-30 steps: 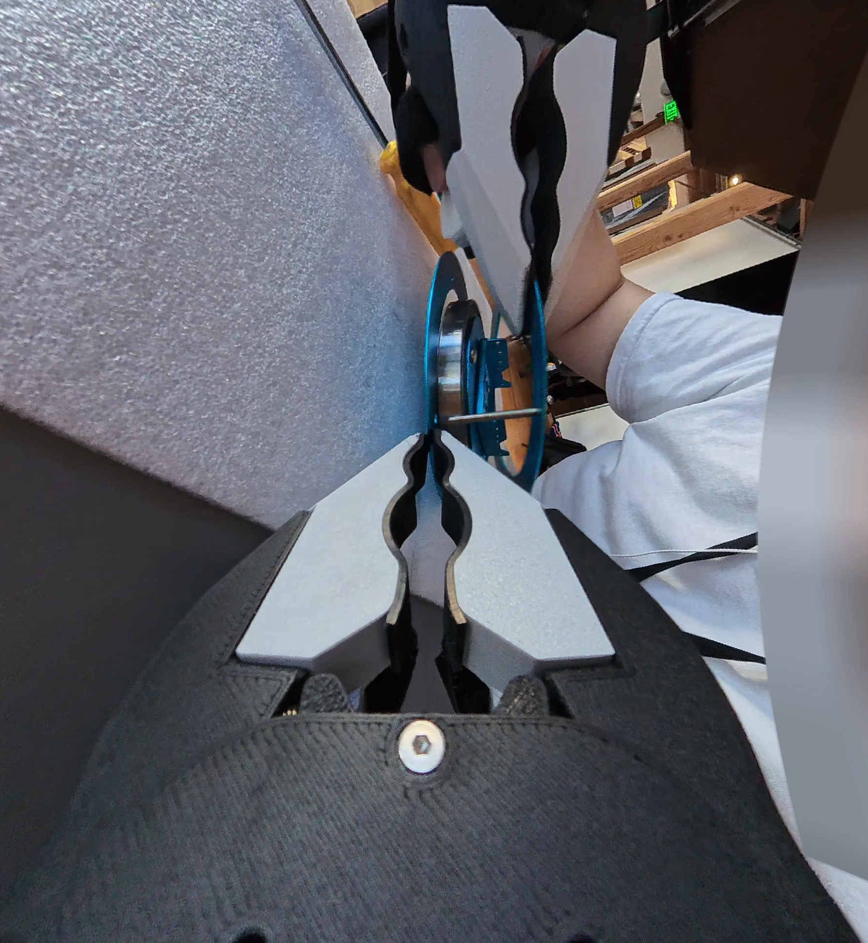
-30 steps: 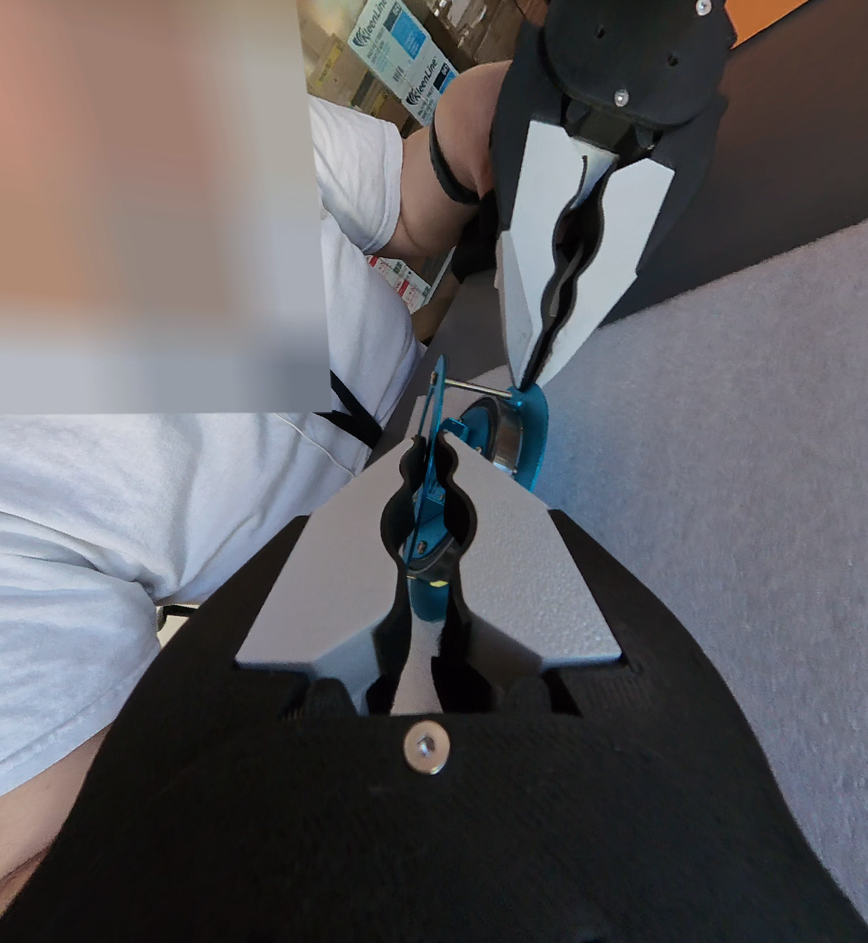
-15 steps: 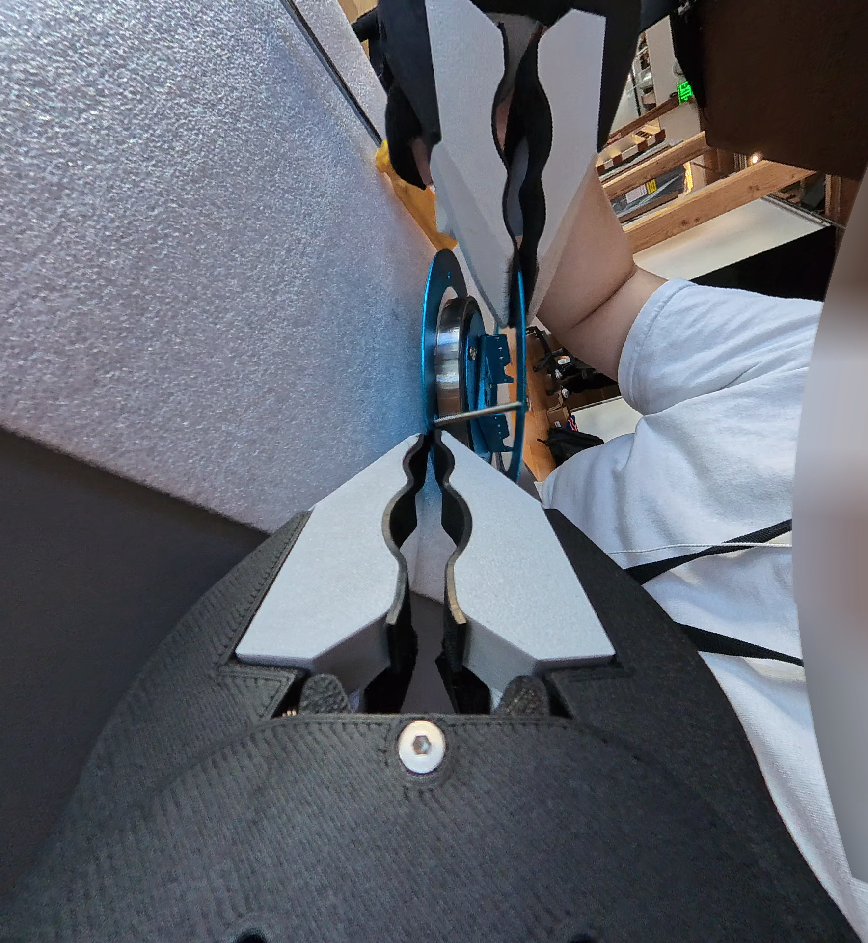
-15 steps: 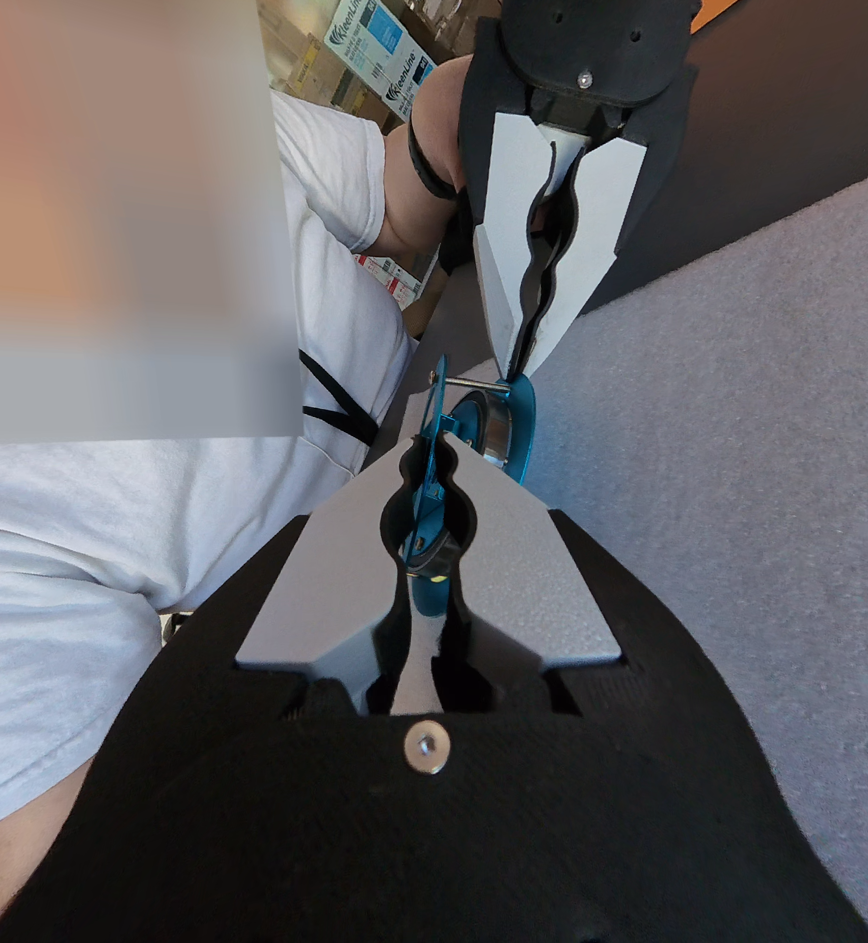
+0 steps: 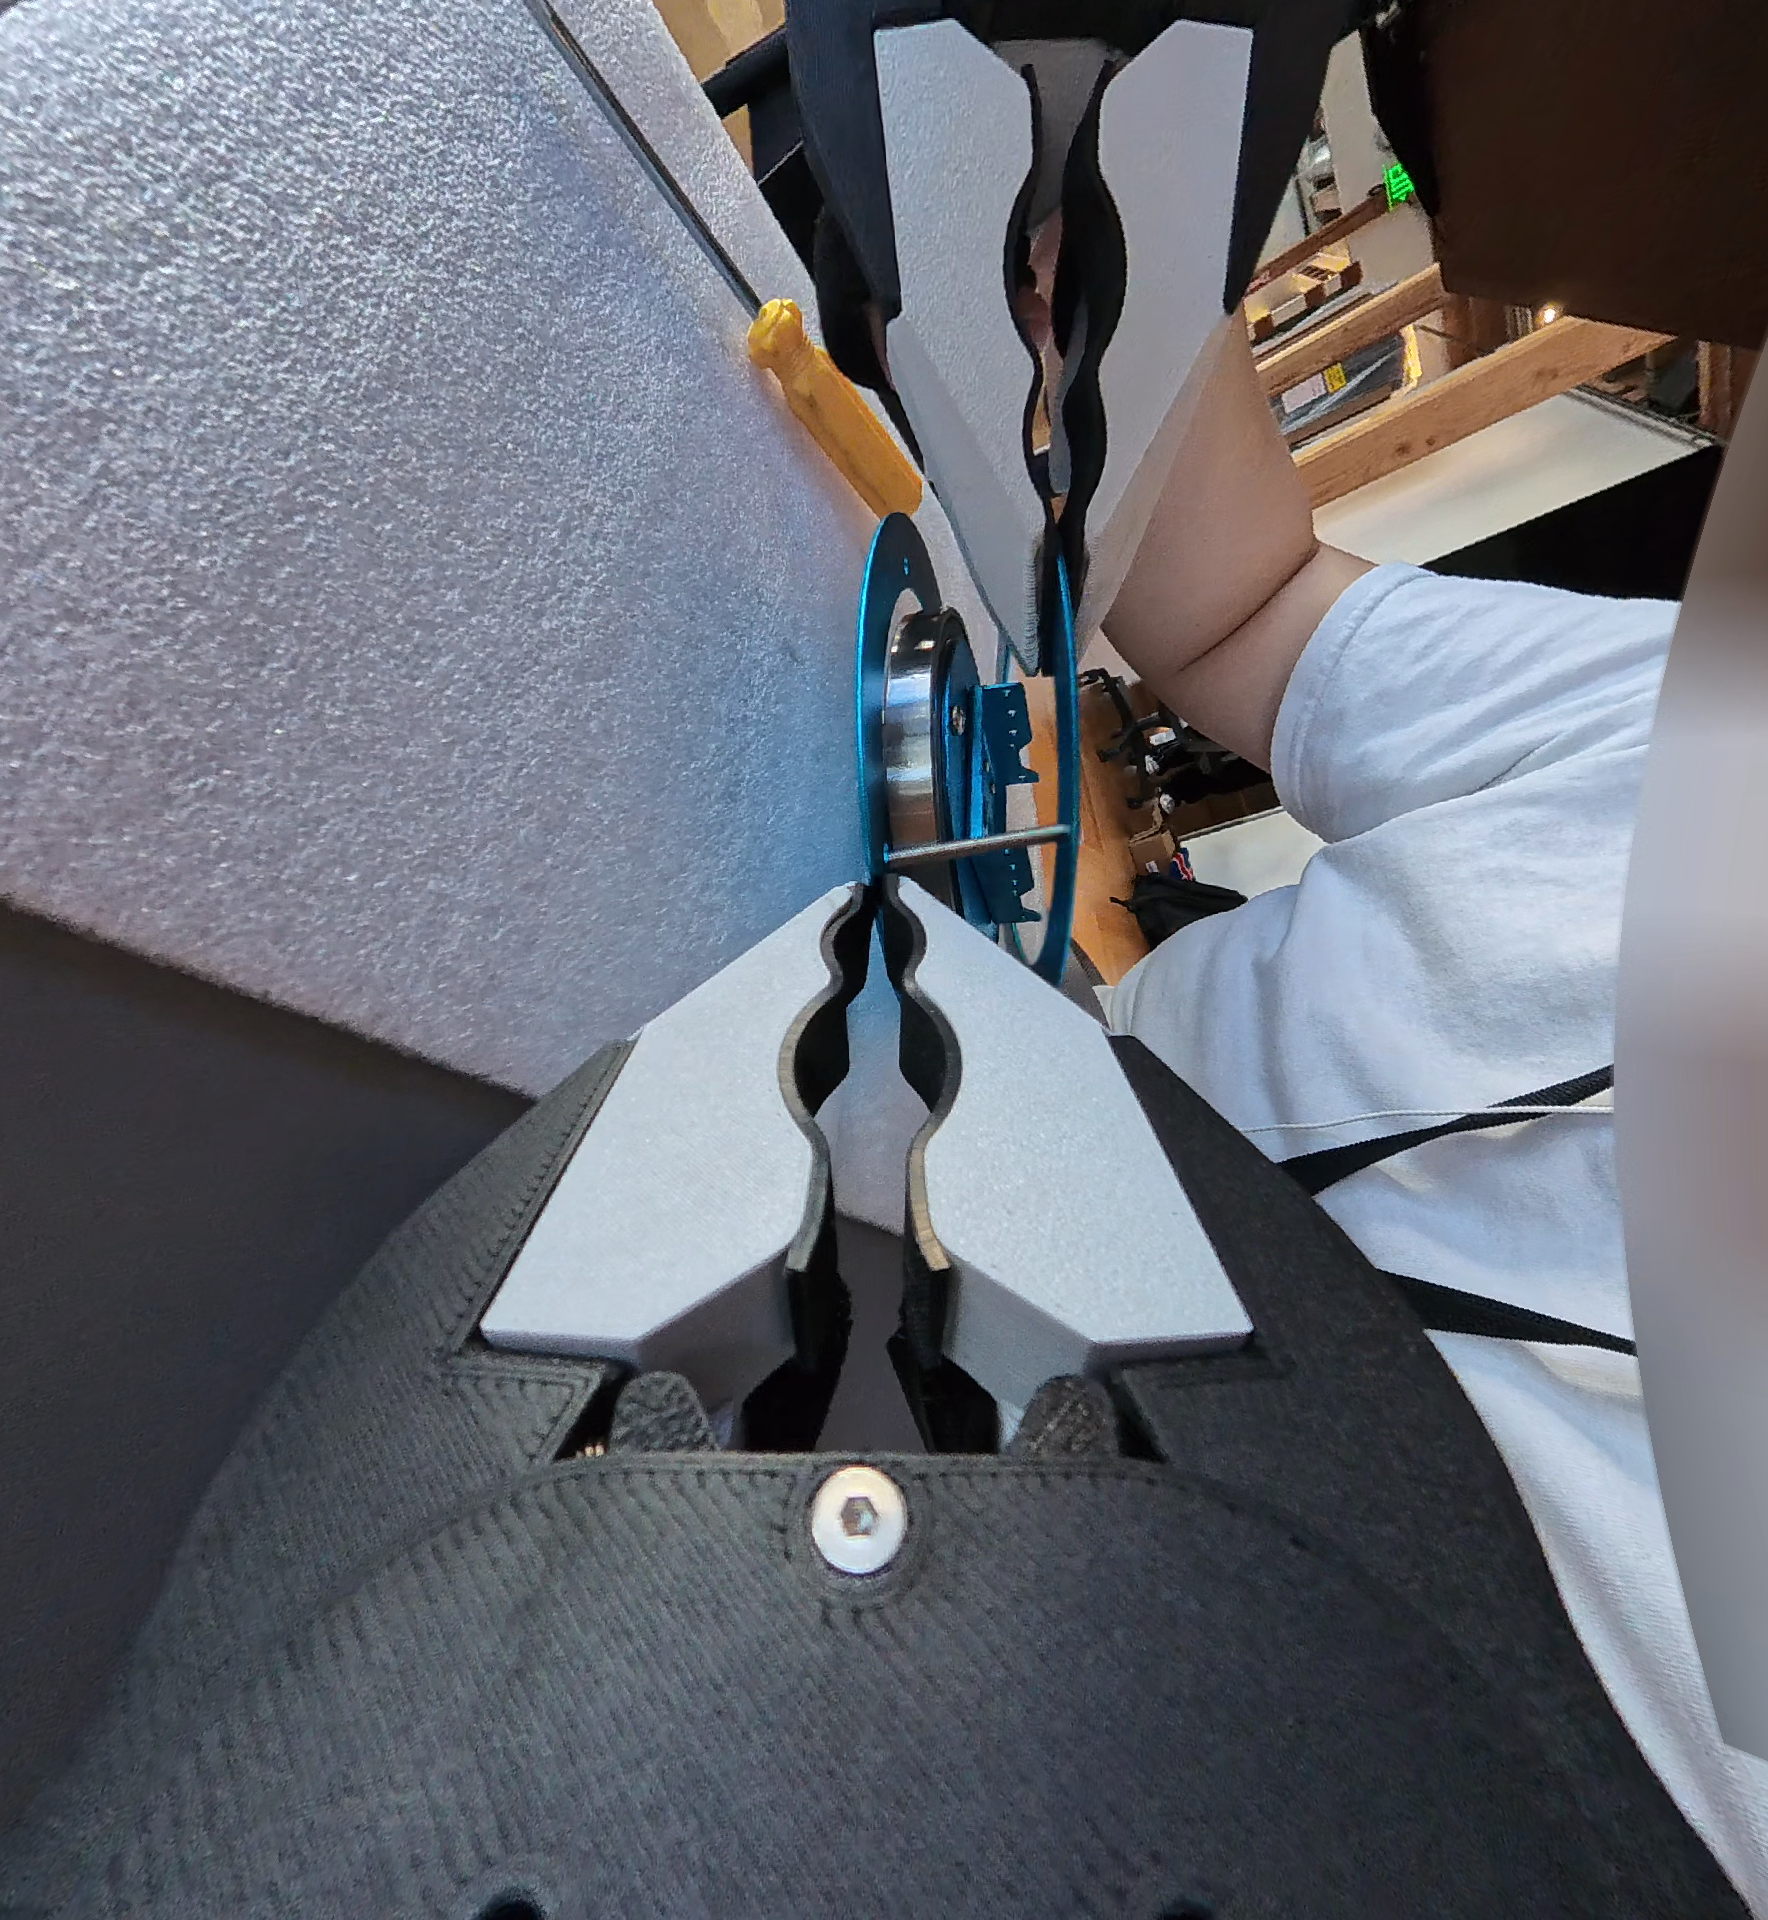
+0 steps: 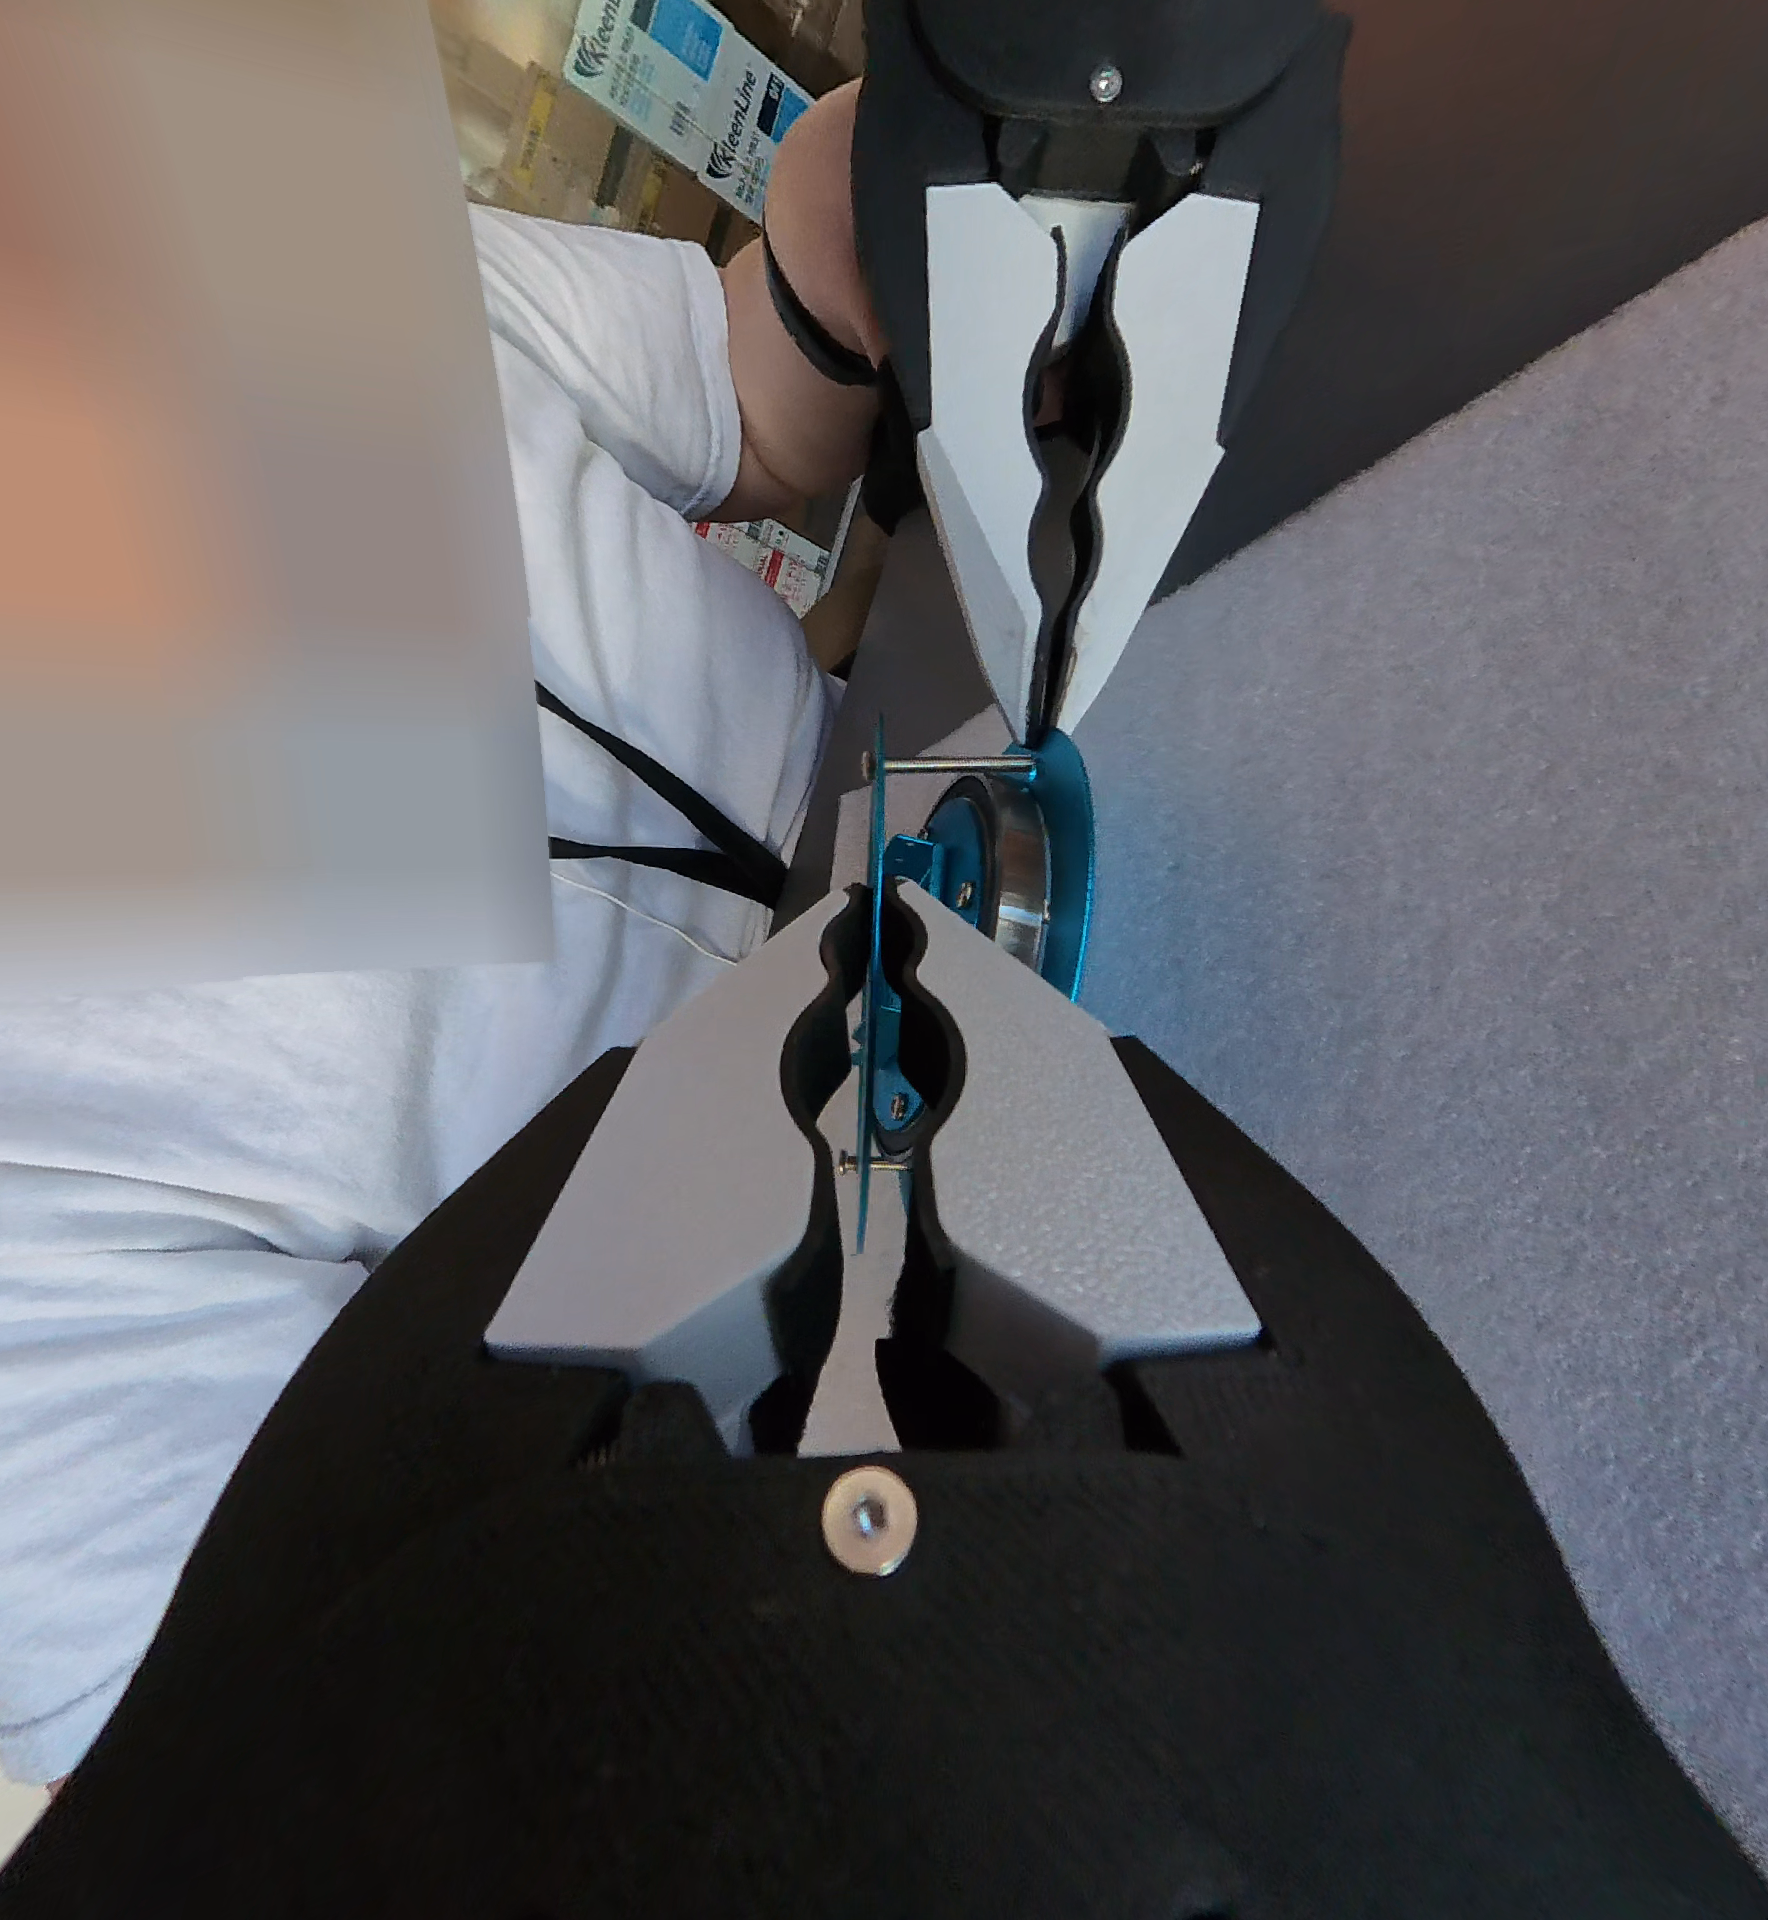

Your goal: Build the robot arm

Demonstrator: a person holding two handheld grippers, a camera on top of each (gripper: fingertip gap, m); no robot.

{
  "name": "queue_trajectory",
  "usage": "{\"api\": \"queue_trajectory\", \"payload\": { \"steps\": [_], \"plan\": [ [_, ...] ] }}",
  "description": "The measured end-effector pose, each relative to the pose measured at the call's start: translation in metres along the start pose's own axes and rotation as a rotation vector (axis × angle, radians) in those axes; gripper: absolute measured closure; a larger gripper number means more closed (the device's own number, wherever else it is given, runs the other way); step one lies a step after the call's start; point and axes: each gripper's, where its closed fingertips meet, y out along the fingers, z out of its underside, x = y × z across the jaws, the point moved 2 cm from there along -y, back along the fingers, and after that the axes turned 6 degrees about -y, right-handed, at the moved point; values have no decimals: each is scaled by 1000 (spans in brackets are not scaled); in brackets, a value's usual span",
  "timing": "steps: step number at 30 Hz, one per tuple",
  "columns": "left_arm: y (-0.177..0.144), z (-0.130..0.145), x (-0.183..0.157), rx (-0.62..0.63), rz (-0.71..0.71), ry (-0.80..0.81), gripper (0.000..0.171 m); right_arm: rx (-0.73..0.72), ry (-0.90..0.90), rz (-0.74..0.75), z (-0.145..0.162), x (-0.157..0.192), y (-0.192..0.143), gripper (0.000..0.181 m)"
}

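Observation:
A blue metal assembly (image 5: 973,769) of two thin round plates joined by steel rods, with a silver round part (image 5: 906,717) between them, is held edge-on above a grey foam mat (image 5: 340,520). My left gripper (image 5: 877,894) is shut on the rim of the plate nearer the mat. My right gripper (image 5: 1038,634) comes in from the opposite side, shut on the rim of the other plate. In the right wrist view my right gripper (image 6: 877,896) pinches the thin plate (image 6: 875,831), and my left gripper (image 6: 1038,717) pinches the thicker blue plate (image 6: 1067,831).
A yellow tool handle (image 5: 828,405) lies on the mat beyond the assembly. A person in a white shirt (image 5: 1431,935) is close on the other side, also in the right wrist view (image 6: 236,1143). A dark surface (image 5: 132,1143) borders the mat; shelves and boxes stand behind. The left gripper's tips are roughly 5 centimetres from the right gripper's.
Both grippers keep their hold on the assembly. The opposite gripper has come closer and more in line in each view, and the yellow handle has come into fuller view.

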Motion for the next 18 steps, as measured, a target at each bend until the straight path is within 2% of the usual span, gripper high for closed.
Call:
{"api": "queue_trajectory", "payload": {
  "steps": [18],
  "plan": [
    [-1,0,0,-3,-9,14,171,9,90,-11,1,2,-1,181]
  ]
}}
